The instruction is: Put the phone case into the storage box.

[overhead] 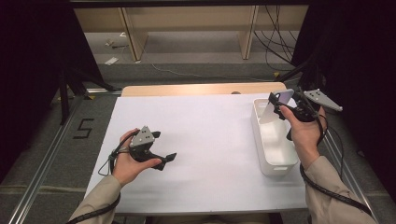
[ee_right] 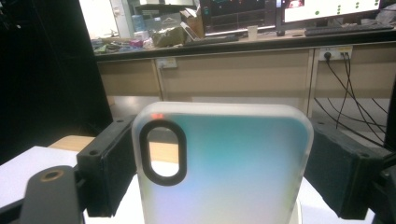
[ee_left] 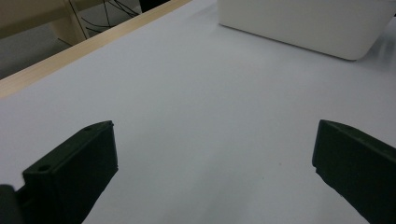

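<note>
The right tongs grip a frosted translucent phone case above the white plastic bin's far end; whether it is being removed or placed is unclear. The left tongs rest wide apart and empty on the white surface.

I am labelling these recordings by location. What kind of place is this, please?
Probably a lab or workshop set up for recording. A table under a white sheet stands between black curtains; behind it are a bench with monitors and loose cables. The right gripper holds a phone case.
</note>
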